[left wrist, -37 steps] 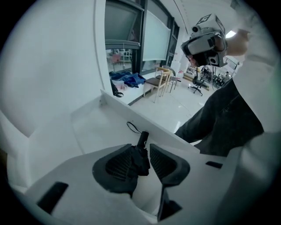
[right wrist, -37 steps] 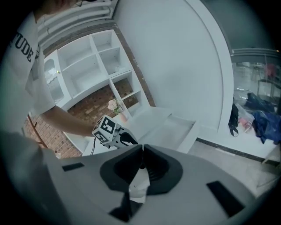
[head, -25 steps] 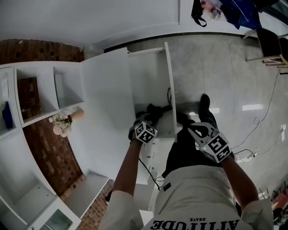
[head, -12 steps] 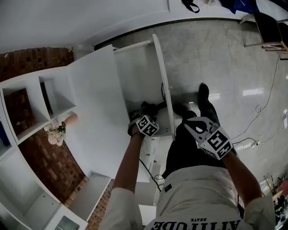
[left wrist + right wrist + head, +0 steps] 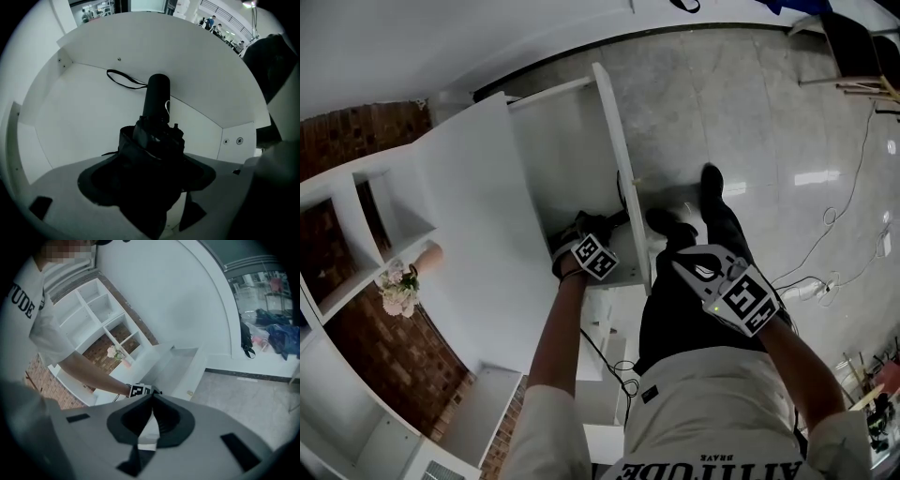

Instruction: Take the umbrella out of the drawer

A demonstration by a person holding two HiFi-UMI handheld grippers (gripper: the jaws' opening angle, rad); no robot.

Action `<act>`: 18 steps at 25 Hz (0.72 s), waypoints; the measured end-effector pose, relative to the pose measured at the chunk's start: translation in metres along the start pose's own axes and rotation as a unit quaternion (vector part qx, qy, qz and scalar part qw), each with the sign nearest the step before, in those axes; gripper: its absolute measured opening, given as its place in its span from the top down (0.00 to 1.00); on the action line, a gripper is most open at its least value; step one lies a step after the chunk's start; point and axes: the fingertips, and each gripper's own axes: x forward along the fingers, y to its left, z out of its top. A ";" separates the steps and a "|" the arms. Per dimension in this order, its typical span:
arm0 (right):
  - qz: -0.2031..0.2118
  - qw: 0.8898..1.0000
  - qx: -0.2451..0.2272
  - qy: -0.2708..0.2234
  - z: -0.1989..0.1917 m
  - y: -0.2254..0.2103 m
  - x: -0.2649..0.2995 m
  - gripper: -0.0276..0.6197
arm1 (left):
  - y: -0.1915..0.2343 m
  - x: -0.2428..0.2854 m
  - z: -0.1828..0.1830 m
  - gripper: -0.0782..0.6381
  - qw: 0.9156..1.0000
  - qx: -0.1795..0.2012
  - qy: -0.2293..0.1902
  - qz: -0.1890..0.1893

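Note:
A folded black umbrella (image 5: 151, 140) lies in the open white drawer (image 5: 187, 61), its handle (image 5: 156, 96) pointing away and a wrist strap (image 5: 123, 80) trailing on the drawer floor. My left gripper (image 5: 151, 161) points straight down over it. Its jaws are opening and stand wide to either side of the umbrella's body, without pressing on it. In the head view the left gripper (image 5: 586, 230) reaches into the drawer (image 5: 621, 169), where a bit of the umbrella (image 5: 605, 221) shows. My right gripper (image 5: 680, 267) hangs outside the drawer front, shut and empty, also seen as the right gripper (image 5: 152, 399).
A white cabinet top (image 5: 478, 216) flanks the drawer on the left. White shelving with a flower vase (image 5: 394, 291) stands against a brick wall. The person's shoes (image 5: 712, 187) stand on the grey floor to the drawer's right. Cables (image 5: 825, 272) run across the floor.
My left gripper has sunk deeper into the drawer, down onto the umbrella. The right gripper has hardly moved.

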 end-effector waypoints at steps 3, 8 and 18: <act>-0.002 1.000 0.001 0.007 -0.006 -0.005 -0.004 0.91 | 0.001 -0.004 0.003 0.41 1.000 0.001 -0.020 0.005; -0.001 1.000 -0.009 0.010 -0.006 -0.007 -0.007 0.91 | 0.008 -0.016 0.011 0.56 0.996 -0.073 -0.052 0.007; 0.007 0.999 -0.043 0.003 0.017 0.014 -0.018 0.91 | 0.025 -0.065 0.029 0.59 0.938 -0.305 -0.166 -0.015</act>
